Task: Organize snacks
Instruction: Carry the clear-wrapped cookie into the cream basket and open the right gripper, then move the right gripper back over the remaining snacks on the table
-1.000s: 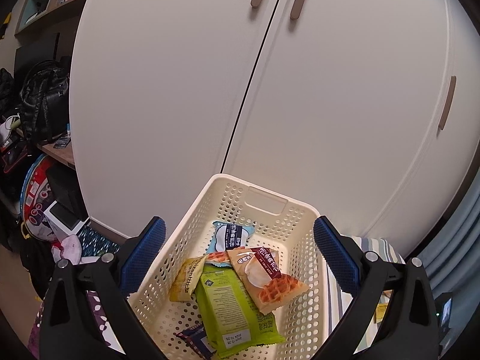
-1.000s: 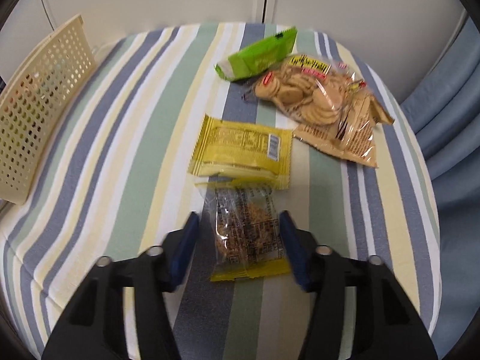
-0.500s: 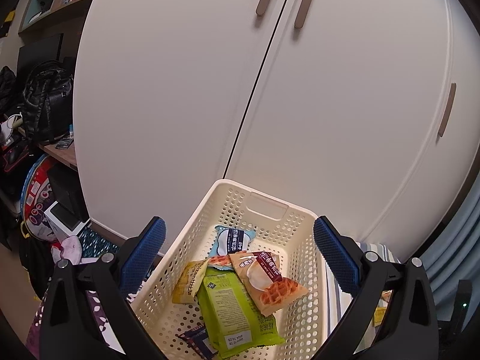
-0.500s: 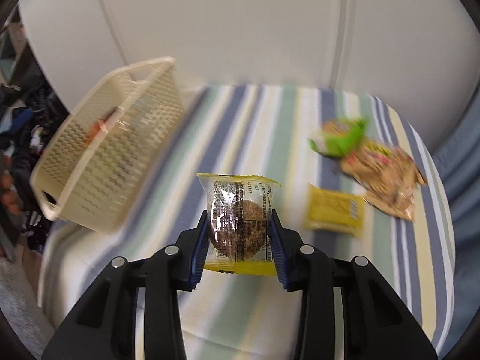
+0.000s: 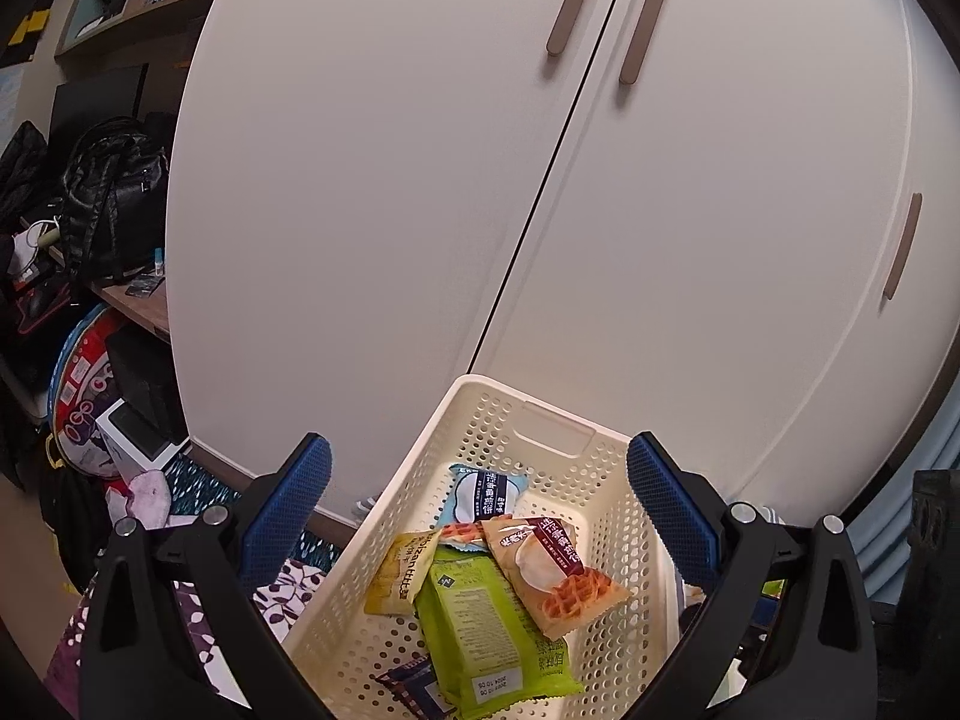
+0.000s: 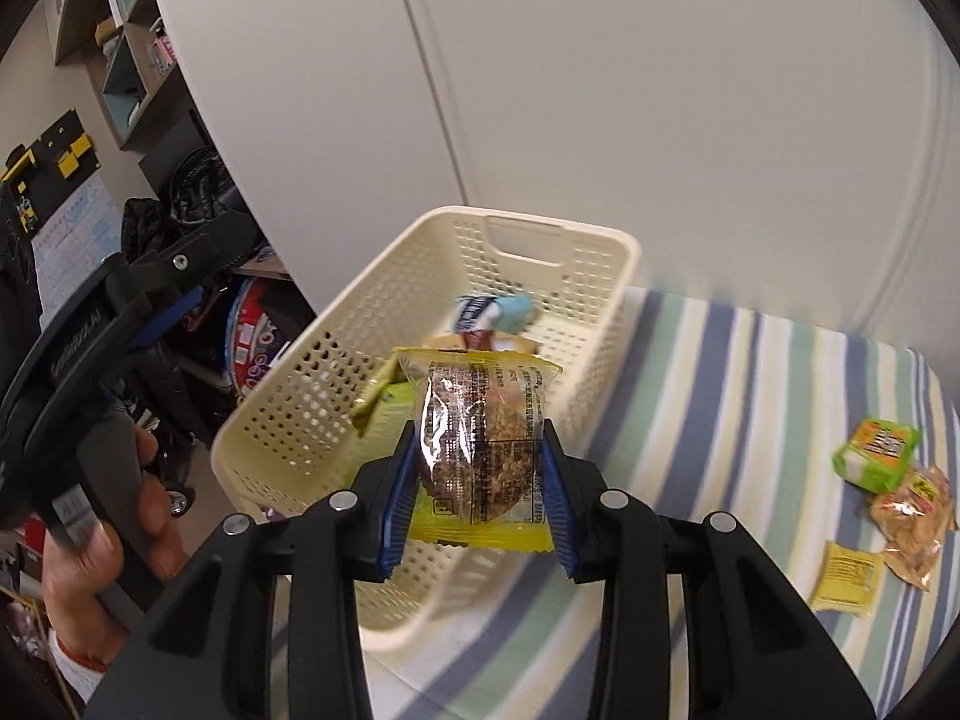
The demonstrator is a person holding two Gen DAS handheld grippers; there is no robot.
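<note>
Cream perforated plastic basket (image 6: pixel 384 354) sits at the left edge of a bed covered in blue, green and cream striped cloth (image 6: pixel 750 396), low in the middle of the right wrist view, in front of white wardrobe doors (image 5: pixel 690 210). The right gripper (image 6: pixel 478 450) is clamped on a clear-and-yellow wrapped round grain cookie (image 6: pixel 477 450), holding it upright in the air just in front of the basket's near rim. The left gripper (image 5: pixel 478 492) hangs over the basket with its blue pads spread wide and nothing between them; a hand (image 6: pixel 96 546) grips its handle at the left edge of the right wrist view. Inside the basket lie a green pouch (image 5: pixel 486 630), a waffle packet (image 5: pixel 552 570), a pale blue packet (image 5: pixel 486 492) and a yellow packet (image 5: pixel 399 570). At the lower right of the right wrist view, on the cloth, rest a small yellow sachet (image 6: pixel 846 576), a clear bag of biscuits (image 6: pixel 912 516) and a green packet (image 6: pixel 879 453), close together.
</note>
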